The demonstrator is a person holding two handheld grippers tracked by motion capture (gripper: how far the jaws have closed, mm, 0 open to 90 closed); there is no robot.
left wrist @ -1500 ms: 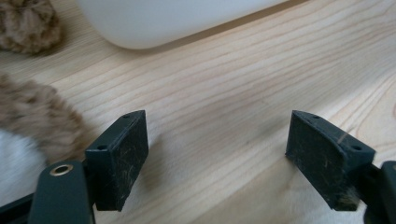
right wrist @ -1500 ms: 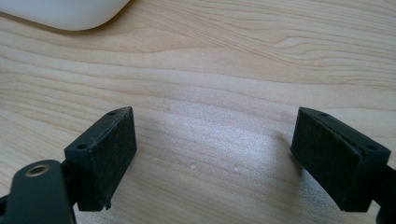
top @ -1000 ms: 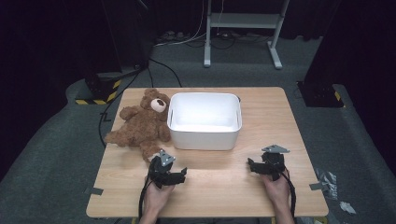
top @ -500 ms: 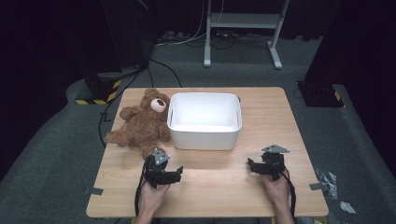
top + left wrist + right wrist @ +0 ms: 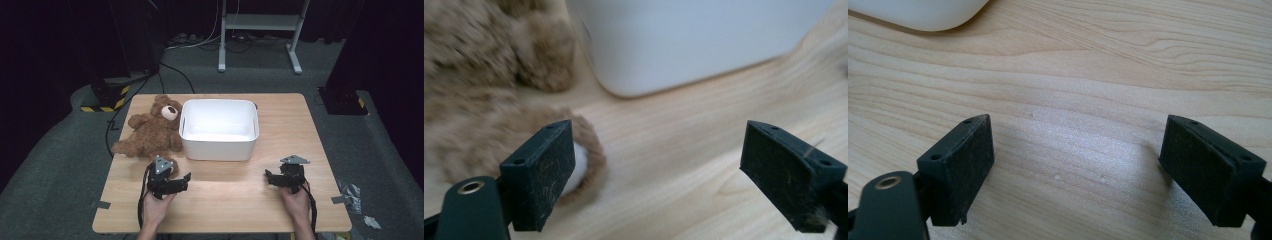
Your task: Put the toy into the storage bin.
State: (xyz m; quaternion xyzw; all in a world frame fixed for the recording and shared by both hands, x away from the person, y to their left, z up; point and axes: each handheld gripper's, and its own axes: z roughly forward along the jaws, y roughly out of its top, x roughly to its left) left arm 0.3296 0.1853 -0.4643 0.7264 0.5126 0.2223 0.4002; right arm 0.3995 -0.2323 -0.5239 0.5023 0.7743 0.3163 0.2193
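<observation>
- Centrally on the wooden table (image 5: 300, 125), toward its far edge, stands a white plastic bin (image 5: 219, 129), rectangular with rounded corners. Seen from above, its inside is bare white and it holds no objects.
- A brown teddy bear (image 5: 150, 131) lies on its back just to the left of the bin, its side touching the bin's left wall. Its head points to the far side and its legs toward me. Part of its body hangs past the table's left edge.
- The bear is shaggy, mid-brown plush, with a paler muzzle and a dark nose. In my left gripper view its near foot shows a ring of brown fur around a white sole (image 5: 576, 162).
- My left gripper (image 5: 175, 182) rests low over the near left part of the table, just beside the bear's near foot. Its jaws are spread wide, with bare wood between them. In its own view the left jaw sits just in front of the foot; I cannot tell whether it touches the fur.
- My right gripper (image 5: 270, 179) sits near the table's near right side, well apart from the bear. Its jaws are also spread wide, over bare wood, with a rounded corner of the bin at the far left of its view.
</observation>
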